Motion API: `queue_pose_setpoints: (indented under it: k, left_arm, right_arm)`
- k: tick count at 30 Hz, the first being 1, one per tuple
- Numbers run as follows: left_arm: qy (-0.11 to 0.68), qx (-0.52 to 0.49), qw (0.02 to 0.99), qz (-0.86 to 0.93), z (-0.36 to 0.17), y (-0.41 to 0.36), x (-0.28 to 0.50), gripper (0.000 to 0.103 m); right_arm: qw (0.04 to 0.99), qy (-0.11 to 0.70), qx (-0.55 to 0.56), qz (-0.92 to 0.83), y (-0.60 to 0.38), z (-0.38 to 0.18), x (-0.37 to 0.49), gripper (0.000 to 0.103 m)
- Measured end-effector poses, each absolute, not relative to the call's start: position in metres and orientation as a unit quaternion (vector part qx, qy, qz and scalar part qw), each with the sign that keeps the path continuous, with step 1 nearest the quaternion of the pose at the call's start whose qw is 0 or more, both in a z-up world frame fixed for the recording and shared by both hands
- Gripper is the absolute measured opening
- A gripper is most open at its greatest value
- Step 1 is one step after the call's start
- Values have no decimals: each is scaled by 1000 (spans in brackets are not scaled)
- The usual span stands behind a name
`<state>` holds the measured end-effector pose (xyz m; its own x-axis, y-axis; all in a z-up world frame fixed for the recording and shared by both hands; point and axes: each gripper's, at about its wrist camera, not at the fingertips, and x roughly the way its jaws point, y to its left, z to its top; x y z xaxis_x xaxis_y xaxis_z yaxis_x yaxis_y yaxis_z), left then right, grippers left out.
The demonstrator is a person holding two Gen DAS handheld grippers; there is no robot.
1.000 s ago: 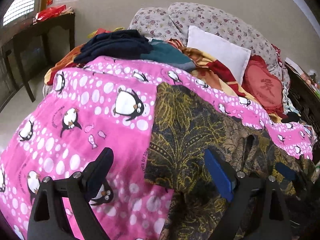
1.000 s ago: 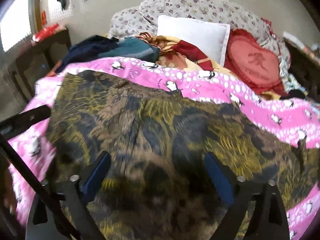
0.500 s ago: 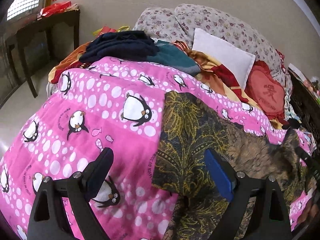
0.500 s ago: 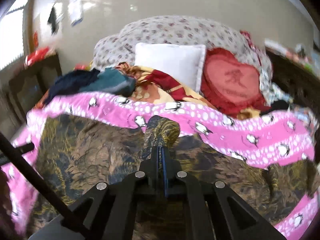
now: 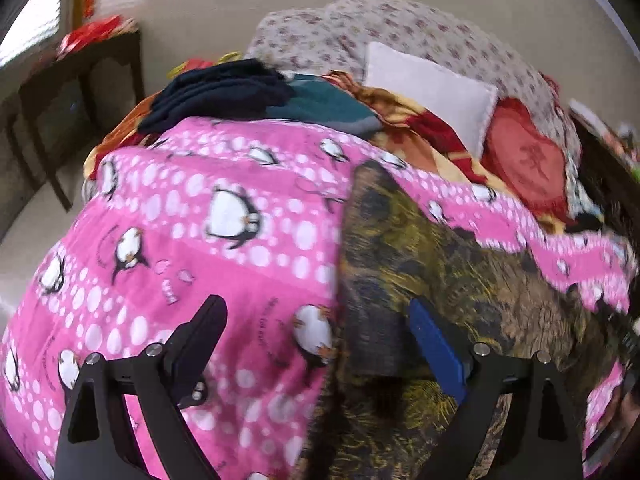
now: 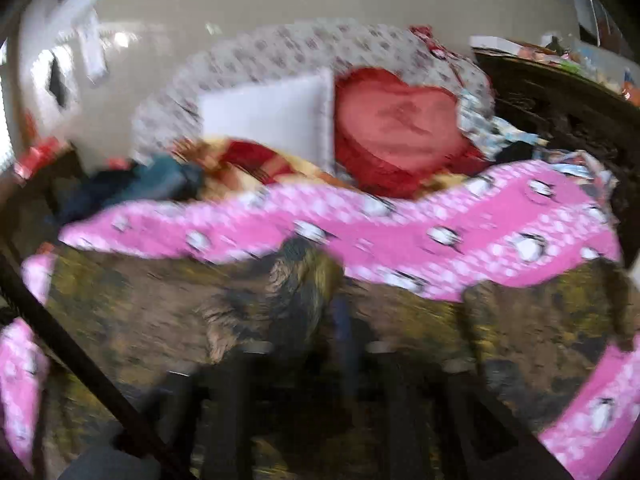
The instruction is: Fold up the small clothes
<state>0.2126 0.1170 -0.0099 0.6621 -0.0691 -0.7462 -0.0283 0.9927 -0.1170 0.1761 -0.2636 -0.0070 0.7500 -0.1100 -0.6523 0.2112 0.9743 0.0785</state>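
No legible writing: heart cushion (image 5: 532, 164) mark blurred, blanket (image 5: 200, 240) print unreadable.

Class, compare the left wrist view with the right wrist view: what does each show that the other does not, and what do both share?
Left wrist only: the left gripper, open and empty, above the garment's left edge.

Right wrist only: a bunched fold of the patterned garment between the right gripper's blurred, opening fingers.

Both: the pink penguin blanket, the white pillow and the red heart cushion.

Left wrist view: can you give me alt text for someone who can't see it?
The left gripper, jaws wide and empty, hovers over a dark olive-and-gold patterned garment lying on a pink penguin-print blanket. A white pillow lies behind.
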Motion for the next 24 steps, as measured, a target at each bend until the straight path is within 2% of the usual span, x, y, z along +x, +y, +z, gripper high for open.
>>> queue_pose_setpoints:
  k: [2, 4, 6, 8, 11, 12, 13, 14, 16, 21, 24]
  left_arm:
    - [407, -33, 913, -15, -9, 105, 212, 92]
    - [406, -20, 914, -12, -11, 98, 215, 92]
    - [410, -10, 912, -13, -14, 90, 220, 92]
    - [412, 2, 911, -7, -19, 83, 225, 92]
    - [426, 31, 904, 15, -32, 74, 236, 92]
    - [428, 37, 903, 18, -35, 73, 239, 92]
    - [430, 42, 902, 24, -39, 74, 242, 92]
    - [432, 44, 900, 29, -41, 74, 245, 92]
    - [444, 32, 895, 28, -44, 82, 250, 92]
    - [447, -21, 894, 22, -33, 112, 245, 92]
    - [449, -53, 892, 5, -25, 125, 231, 92]
  right_arm:
    - [935, 321, 97, -115, -277, 5, 157, 56]
    - [938, 317, 103, -100, -277, 13, 146, 64]
    - [939, 320, 110, -61, -268, 16, 138, 78]
    - [936, 332, 117, -18, -250, 12, 138, 84]
    - [925, 372, 69, 3, -220, -12, 163, 83]
    - [923, 383, 41, -7, -212, -21, 171, 67]
    - [919, 392, 22, -22, -211, -27, 178, 46]
    - [918, 395, 25, -34, -218, -30, 179, 4]
    - [920, 383, 69, -45, -240, -24, 169, 5]
    - [914, 389, 54, -102, -280, -22, 140, 5]
    - [913, 387, 107, -77, -298, -30, 140, 5]
